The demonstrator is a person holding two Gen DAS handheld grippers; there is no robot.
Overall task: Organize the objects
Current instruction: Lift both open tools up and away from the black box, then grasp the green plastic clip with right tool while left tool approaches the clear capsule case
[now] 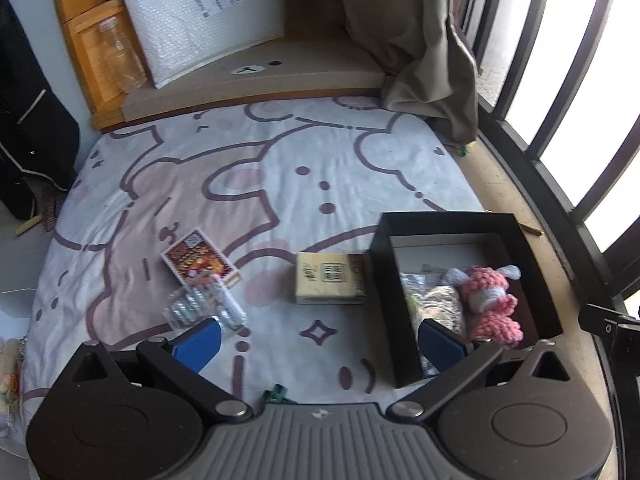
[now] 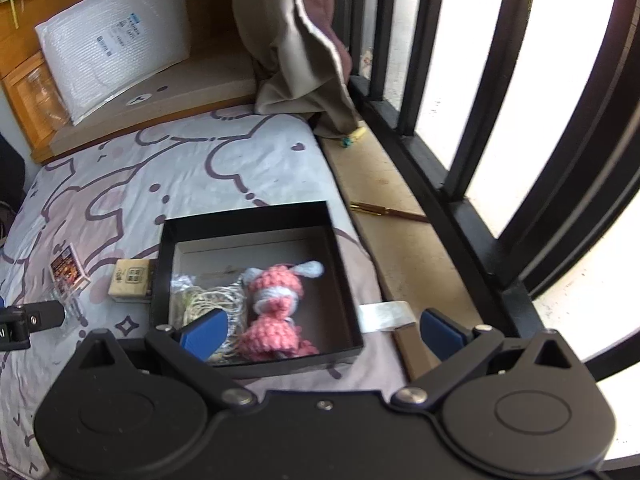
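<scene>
A black open box [image 1: 382, 276] [image 2: 256, 214] sits on the cartoon-print bed sheet [image 1: 260, 168]. In it lie a pink crocheted doll [image 1: 490, 300] [image 2: 276, 308] and a clear bag of string [image 1: 436, 300] [image 2: 212, 300]. A tan small box [image 1: 330, 278] [image 2: 130, 278] touches the black box's left wall. A red printed card [image 1: 198, 258] [image 2: 68, 266] and a clear packet of silver pieces [image 1: 204, 306] lie further left. My left gripper [image 1: 320, 344] is open and empty above the sheet. My right gripper [image 2: 320, 330] is open and empty over the black box's near edge.
A white bubble mailer [image 1: 200, 16] [image 2: 112, 48] leans on the wooden headboard ledge. A beige curtain [image 1: 412, 40] [image 2: 296, 40] hangs at the back right. Black window bars [image 2: 460, 140] and a sill with a pen [image 2: 384, 211] run along the right. A white tape strip [image 2: 384, 314] lies by the box.
</scene>
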